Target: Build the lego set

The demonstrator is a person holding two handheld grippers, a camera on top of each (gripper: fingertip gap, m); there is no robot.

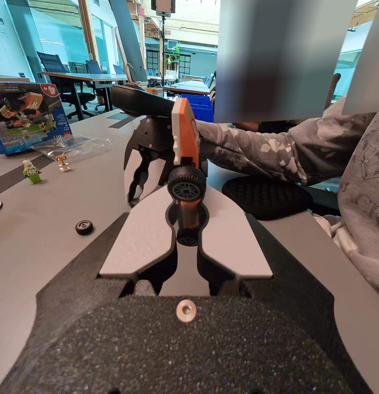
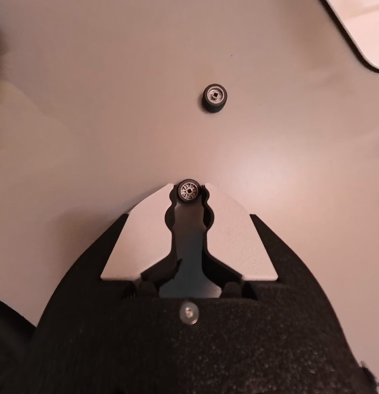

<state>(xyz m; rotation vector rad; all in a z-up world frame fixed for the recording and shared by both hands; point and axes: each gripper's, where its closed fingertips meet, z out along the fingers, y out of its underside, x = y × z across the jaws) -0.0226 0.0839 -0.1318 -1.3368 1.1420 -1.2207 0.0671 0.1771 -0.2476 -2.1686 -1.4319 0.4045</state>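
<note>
Left gripper (image 1: 186, 215) clamped on orange car (image 1: 185, 136); right gripper (image 2: 188, 188) pinching small wheel (image 2: 188, 191) on table (image 2: 99, 106).

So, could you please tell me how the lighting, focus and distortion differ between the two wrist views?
Left wrist view: bright daylight, strong wide-angle bending at the edges; the orange car in the left gripper is fairly sharp, its lower body softer. Right wrist view: dim, warm cast, a soft glare patch on the table; the right gripper shadows the wheel between its fingertips.
</note>
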